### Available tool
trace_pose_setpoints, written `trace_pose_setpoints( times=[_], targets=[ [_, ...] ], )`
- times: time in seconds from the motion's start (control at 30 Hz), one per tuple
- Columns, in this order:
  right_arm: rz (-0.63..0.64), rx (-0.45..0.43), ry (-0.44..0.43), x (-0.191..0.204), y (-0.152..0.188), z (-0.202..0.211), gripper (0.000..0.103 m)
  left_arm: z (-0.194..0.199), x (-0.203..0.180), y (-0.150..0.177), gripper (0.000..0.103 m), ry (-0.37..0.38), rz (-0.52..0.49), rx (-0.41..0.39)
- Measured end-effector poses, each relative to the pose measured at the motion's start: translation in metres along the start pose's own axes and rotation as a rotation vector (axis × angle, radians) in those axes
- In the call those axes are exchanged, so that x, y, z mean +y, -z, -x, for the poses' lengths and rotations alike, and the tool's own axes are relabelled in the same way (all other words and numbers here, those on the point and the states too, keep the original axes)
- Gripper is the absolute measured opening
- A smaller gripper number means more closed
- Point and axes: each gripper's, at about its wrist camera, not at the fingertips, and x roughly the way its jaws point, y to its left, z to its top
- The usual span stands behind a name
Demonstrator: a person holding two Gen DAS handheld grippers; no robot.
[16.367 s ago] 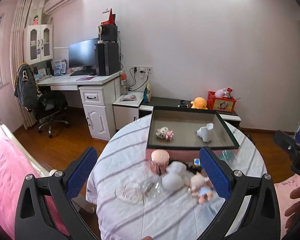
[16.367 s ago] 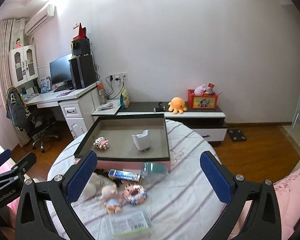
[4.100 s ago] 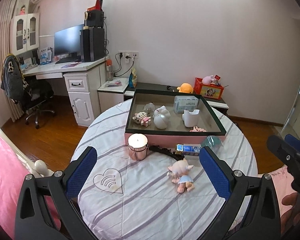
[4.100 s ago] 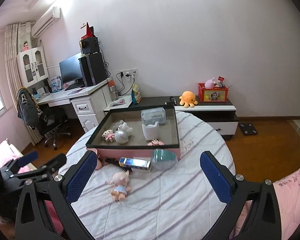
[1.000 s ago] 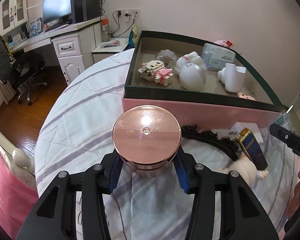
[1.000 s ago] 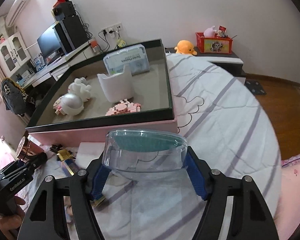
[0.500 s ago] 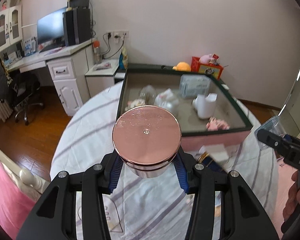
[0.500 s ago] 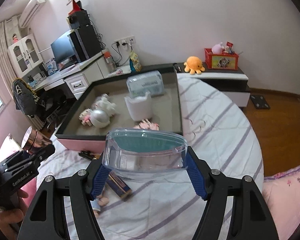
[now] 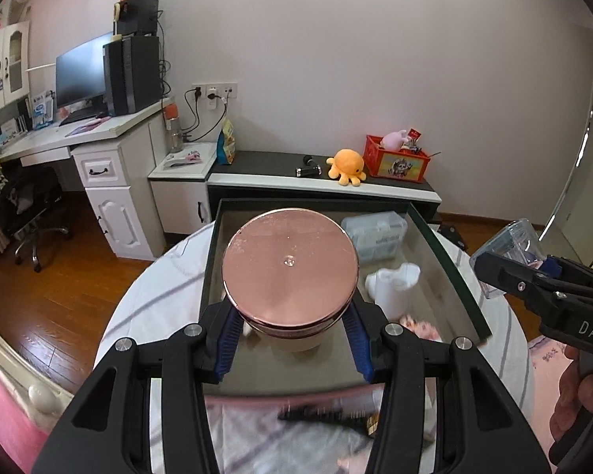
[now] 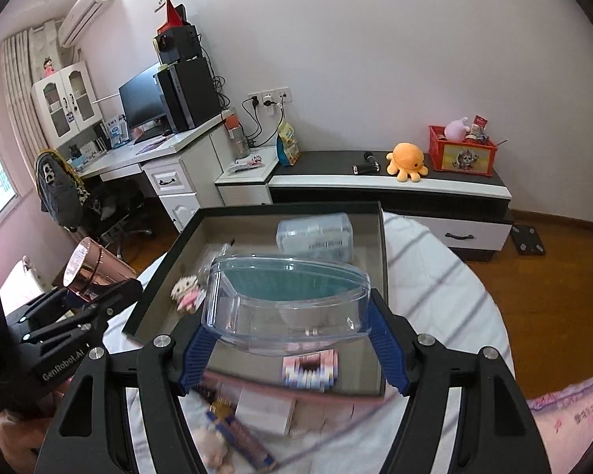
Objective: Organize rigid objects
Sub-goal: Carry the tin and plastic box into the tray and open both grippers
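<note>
My left gripper [image 9: 290, 335] is shut on a rose-gold round tin [image 9: 290, 266], held above the near left part of the dark-rimmed tray [image 9: 446, 264]. My right gripper [image 10: 292, 349] is shut on a clear plastic box with a teal insert [image 10: 288, 302], held over the tray's near edge [image 10: 154, 276]. Inside the tray lie a clear wipes box [image 10: 316, 237], a white cup [image 9: 393, 288], a small pink-and-white block figure [image 10: 186, 292] and a pink block piece [image 10: 310, 369]. The tin also shows in the right wrist view [image 10: 87, 268]. The right gripper and clear box show in the left wrist view [image 9: 522, 252].
On the striped round table [image 10: 446, 288] in front of the tray lie a black comb [image 9: 328, 414], a blue-and-gold stick [image 10: 237, 434], a white carton [image 10: 265, 409] and a doll [image 10: 213, 452]. A desk, an office chair and a low cabinet stand behind.
Both grippers have lifted their objects from the table and carried them forward, over the tray. The tin and the clear box stay gripped.
</note>
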Motion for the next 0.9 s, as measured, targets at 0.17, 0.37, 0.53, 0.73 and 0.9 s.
trace_pose_setpoints(
  times=[0.17, 0.37, 0.53, 0.73, 0.9],
  targets=[
    [0.011, 0.045, 0.013, -0.006, -0.02, -0.037, 0.071, -0.038, -0.005, -0.023, 0.048, -0.007, -0.024, 0.026],
    [0.014, 0.111, 0.034, -0.015, -0.034, -0.087, 0.071, -0.09, -0.01, -0.035, 0.048, 0.001, -0.028, 0.095],
    [0.011, 0.178, 0.049, -0.023, -0.033, -0.122, 0.071, -0.124, -0.017, -0.034, 0.048, 0.027, -0.037, 0.174],
    [0.001, 0.219, 0.045, -0.029, -0.024, -0.132, 0.073, -0.139, -0.018, -0.03, 0.061, 0.004, -0.038, 0.21],
    [-0.019, 0.213, 0.055, -0.034, -0.019, -0.123, 0.089, -0.12, -0.011, -0.031, 0.09, -0.091, -0.038, 0.162]
  ],
)
